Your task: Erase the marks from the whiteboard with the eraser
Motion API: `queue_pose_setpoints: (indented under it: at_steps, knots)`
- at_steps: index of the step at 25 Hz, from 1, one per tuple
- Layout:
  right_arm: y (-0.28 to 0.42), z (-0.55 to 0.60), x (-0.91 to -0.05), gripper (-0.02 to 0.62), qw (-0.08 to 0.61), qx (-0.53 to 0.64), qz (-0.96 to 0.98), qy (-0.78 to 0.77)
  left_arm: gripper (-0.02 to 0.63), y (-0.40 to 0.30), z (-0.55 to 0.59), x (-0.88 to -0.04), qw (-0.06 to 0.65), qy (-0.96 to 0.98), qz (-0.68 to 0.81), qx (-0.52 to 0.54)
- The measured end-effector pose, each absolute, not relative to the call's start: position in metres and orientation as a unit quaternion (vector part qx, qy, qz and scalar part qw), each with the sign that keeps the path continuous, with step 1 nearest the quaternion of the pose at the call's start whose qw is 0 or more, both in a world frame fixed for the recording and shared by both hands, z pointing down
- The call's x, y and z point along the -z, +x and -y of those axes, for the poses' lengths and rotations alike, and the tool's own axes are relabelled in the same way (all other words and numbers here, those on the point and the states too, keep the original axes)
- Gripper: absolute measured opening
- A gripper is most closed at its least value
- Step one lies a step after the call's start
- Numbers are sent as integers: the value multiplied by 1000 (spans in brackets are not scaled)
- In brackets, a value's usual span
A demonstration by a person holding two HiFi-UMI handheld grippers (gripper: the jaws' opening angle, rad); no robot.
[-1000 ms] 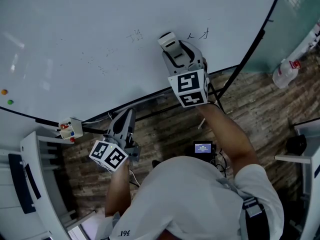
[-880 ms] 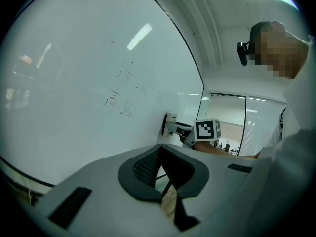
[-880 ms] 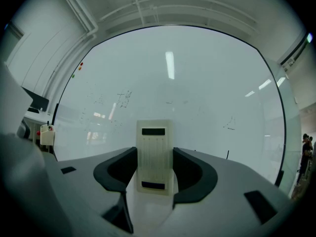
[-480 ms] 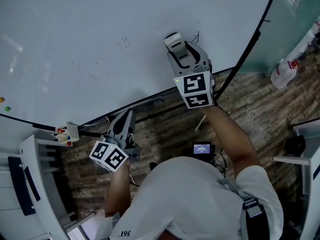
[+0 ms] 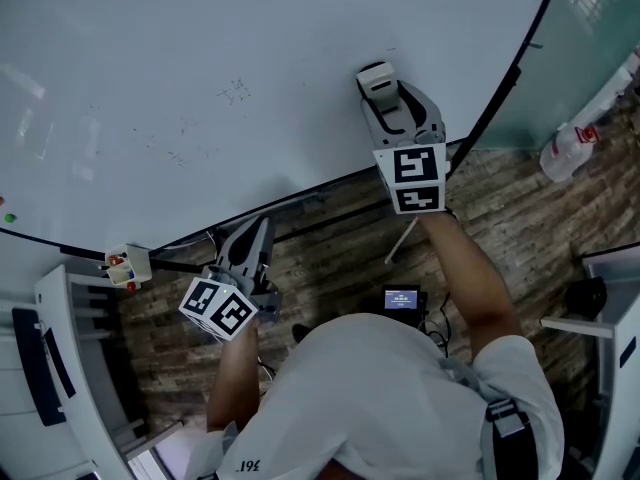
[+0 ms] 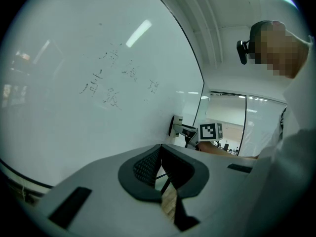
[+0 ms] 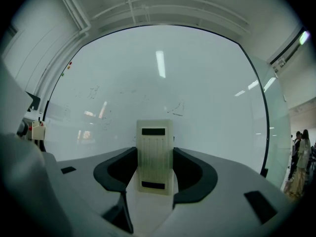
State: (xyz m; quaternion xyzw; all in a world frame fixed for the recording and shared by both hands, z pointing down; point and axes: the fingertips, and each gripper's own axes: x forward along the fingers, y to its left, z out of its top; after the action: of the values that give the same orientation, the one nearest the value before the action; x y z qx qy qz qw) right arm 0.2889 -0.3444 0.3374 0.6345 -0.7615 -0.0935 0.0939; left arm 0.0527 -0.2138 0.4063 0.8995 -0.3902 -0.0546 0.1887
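From the head view, the eraser (image 5: 374,75) is a pale block low on the whiteboard (image 5: 150,38), near its right edge. The right tongs (image 5: 384,92) grip it from below, and the far end of the eraser looks to be touching the board. Some faint marks (image 5: 237,90) sit well to the left of the eraser. The left tongs (image 5: 260,226) are lower down, just under the bottom edge of the board and over the wooden floor (image 5: 520,208). They hold nothing and are well apart from the eraser. A white bottle (image 5: 566,145) stands on the floor far to the right.

In the left gripper view, the left tongs (image 6: 160,154) are clenched. The two dark pads meet at the tips, with only a thin slit lower down, and nothing is between them. The whiteboard (image 6: 54,122) fills the left side, with thin marks (image 6: 106,85) high up on it. Farther along the board, the eraser (image 6: 175,125) rests against it, with the right tongs' marker cube (image 6: 211,131) just behind it.

In the right gripper view, the eraser (image 7: 154,147) stands upright in the middle. The right tongs (image 7: 154,168) are closed on it, one dark pad on each side, open only as wide as the block. The whiteboard (image 7: 207,68) is straight ahead. A few faint marks (image 7: 176,108) show just above the top of the eraser, and more lie off to the left.
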Motion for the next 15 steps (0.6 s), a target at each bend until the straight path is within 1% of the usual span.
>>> queue_pose_setpoints:
  at_steps: [15]
  knots:
    - [347,347,-344,246,97,74,732,670,6,59,207,-411,187,898,396,50]
